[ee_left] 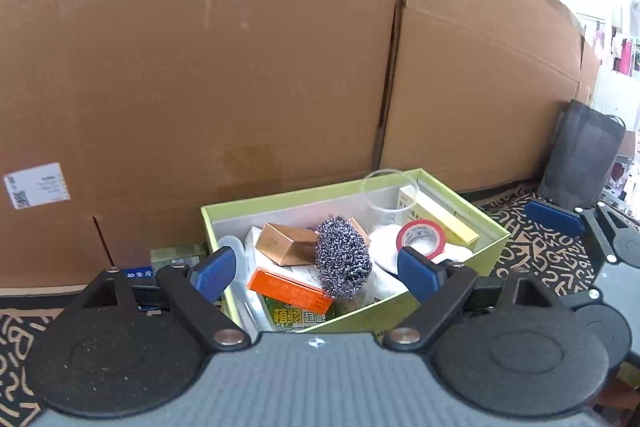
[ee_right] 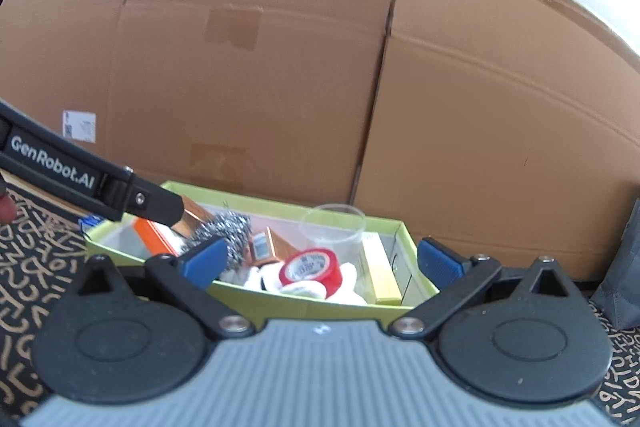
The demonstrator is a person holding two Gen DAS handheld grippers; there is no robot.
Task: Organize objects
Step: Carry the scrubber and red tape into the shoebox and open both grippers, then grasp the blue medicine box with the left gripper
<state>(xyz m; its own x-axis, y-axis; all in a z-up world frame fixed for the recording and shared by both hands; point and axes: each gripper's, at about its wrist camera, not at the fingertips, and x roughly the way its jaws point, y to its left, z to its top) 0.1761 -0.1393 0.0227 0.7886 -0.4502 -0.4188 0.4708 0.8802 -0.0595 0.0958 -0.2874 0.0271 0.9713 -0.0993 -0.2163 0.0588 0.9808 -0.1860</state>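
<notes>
I see both tools released, holding nothing. My left tool [ee_left: 316, 267] hangs over the near edge of the green box [ee_left: 494, 239], its fingers spread wide. My right tool [ee_right: 320, 263] faces the same box from the other side, blue pads [ee_right: 204, 261] parted. Inside the box I see 1 steel scourer [ee_left: 342, 259] near the middle, a red tape roll [ee_left: 420, 239] on white cloth, a clear cup [ee_left: 388, 195] at the far wall, a yellow carton [ee_left: 436, 215], an orange carton [ee_left: 290, 289] and a copper box [ee_left: 286, 243]. The box sits on a patterned surface [ee_left: 540, 251] against cardboard [ee_left: 240, 67].
</notes>
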